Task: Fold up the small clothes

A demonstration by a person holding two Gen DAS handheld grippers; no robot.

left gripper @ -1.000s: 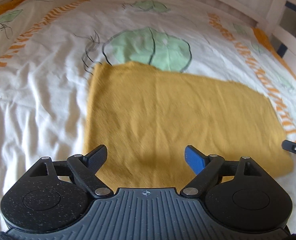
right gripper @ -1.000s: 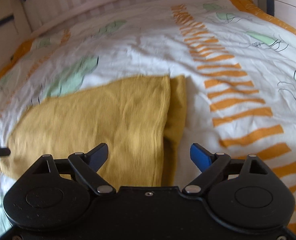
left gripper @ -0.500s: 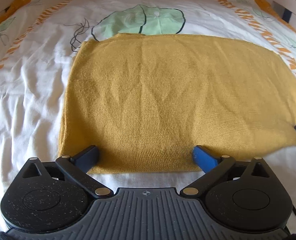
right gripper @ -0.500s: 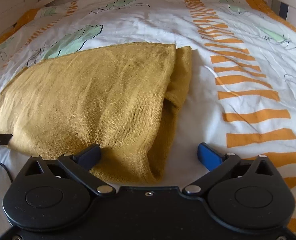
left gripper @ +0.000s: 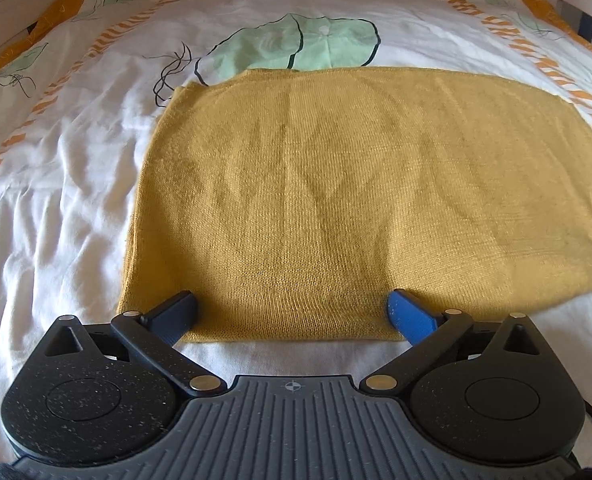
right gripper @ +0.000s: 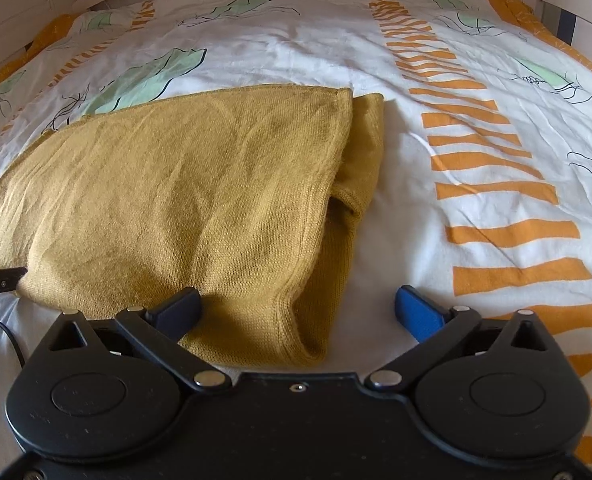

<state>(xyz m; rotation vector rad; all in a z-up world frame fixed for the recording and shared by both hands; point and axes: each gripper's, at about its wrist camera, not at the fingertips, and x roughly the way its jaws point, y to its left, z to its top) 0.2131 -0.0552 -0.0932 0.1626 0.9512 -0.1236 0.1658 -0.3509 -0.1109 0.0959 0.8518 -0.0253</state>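
A mustard knit garment (left gripper: 368, 200) lies flat on the patterned bedspread (left gripper: 67, 216), already folded at least once, its long edge running left to right. The left gripper (left gripper: 291, 312) stands wide, its jaws having just been opening, astride the near hem by the left corner; the cloth lies between the fingers but the pads do not press it. The right gripper (right gripper: 298, 310) is equally wide, jaws likewise just opened, over the near right corner of the garment (right gripper: 183, 200), where a tucked layer, perhaps a sleeve, pokes out beyond the top fold.

The step in hand looks like pinching both near corners for the next fold. To do it well, each gripper probably needs to dip until the lower finger slips under every layer, not only the top one, especially on the right where the layers are offset. Close both together, lift evenly, and carry the hem straight to the far edge so the corners meet.

No brand, label or readable writing shows on the garment or the bedspread.
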